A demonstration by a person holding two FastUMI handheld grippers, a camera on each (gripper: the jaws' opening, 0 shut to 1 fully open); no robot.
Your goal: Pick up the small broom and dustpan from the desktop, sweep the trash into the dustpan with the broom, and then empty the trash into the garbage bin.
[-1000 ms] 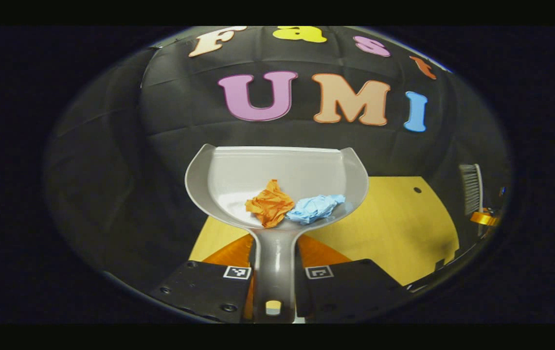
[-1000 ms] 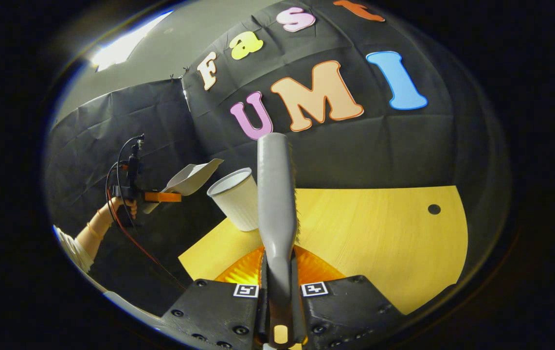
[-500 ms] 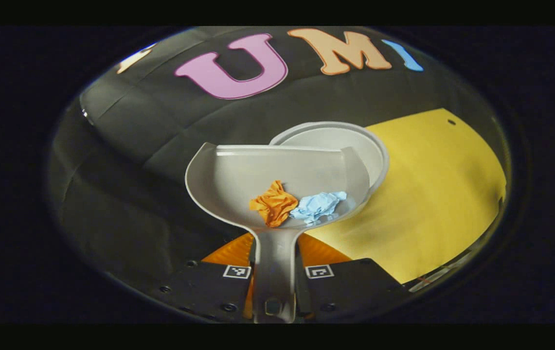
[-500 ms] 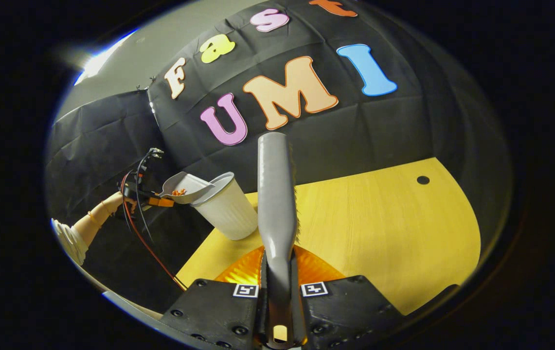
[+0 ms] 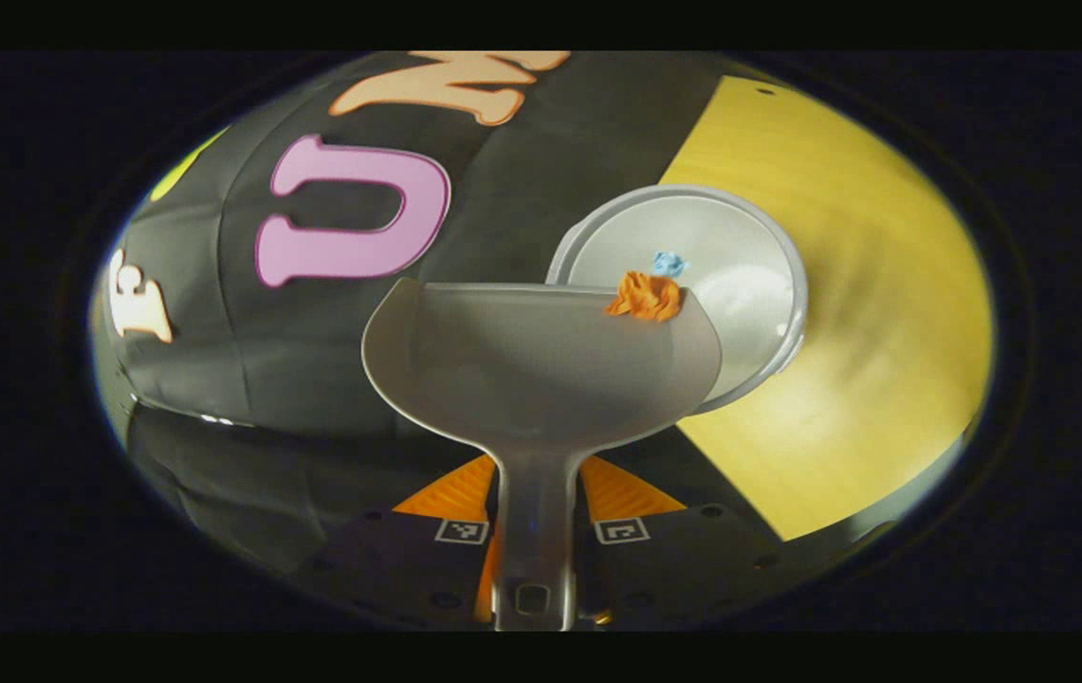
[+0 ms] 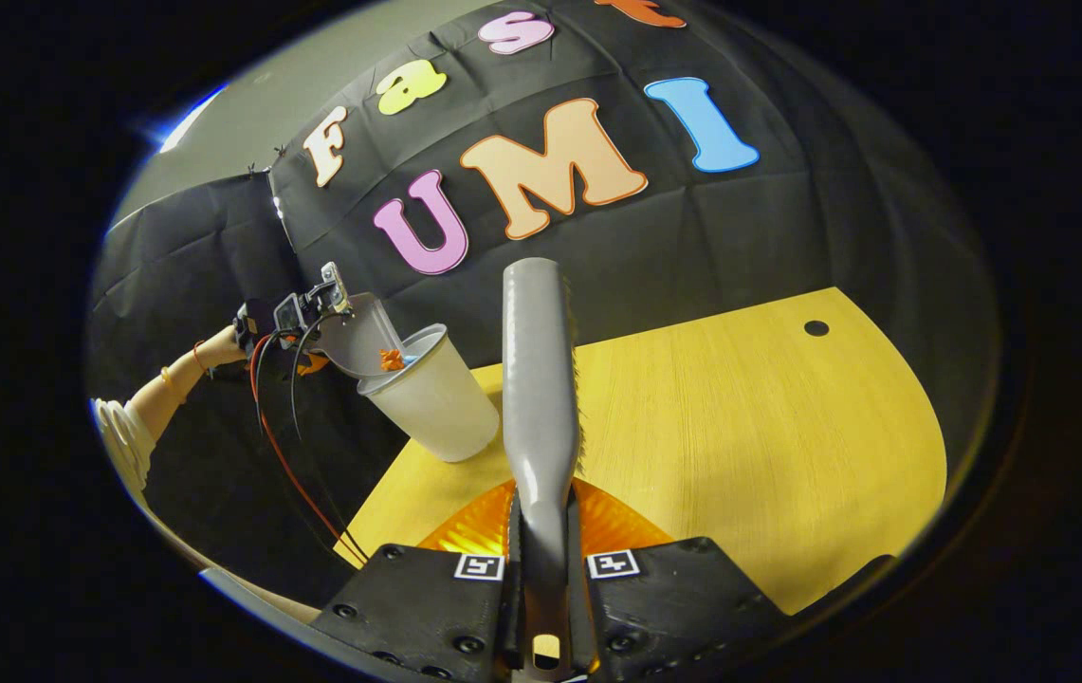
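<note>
In the left gripper view my left gripper [image 5: 536, 536] is shut on the handle of the grey dustpan [image 5: 522, 356]. The pan is tipped steeply forward over the white garbage bin [image 5: 782, 285]. A crumpled orange paper [image 5: 645, 296] sits at the pan's front lip, and a blue paper [image 5: 667, 264] is just past it, inside the bin's mouth. In the right gripper view my right gripper [image 6: 545, 569] is shut on the grey broom [image 6: 538, 379], held above the table. Far left there, the dustpan [image 6: 360, 332] tilts into the bin [image 6: 431, 403], with the orange paper [image 6: 392, 359] at its rim.
The yellow wooden table [image 6: 740, 455] has a small dark hole [image 6: 816, 328] near its far right. The bin stands at the table's left corner, close to the edge. A hand [image 6: 213, 349] and a white sleeve [image 6: 123, 446] hold the left gripper beyond that edge.
The dustpan has swung over the bin and tipped forward. Both papers have slid from the back of the pan to its lip, the blue one going over into the bin. The broom stayed nearly still.
</note>
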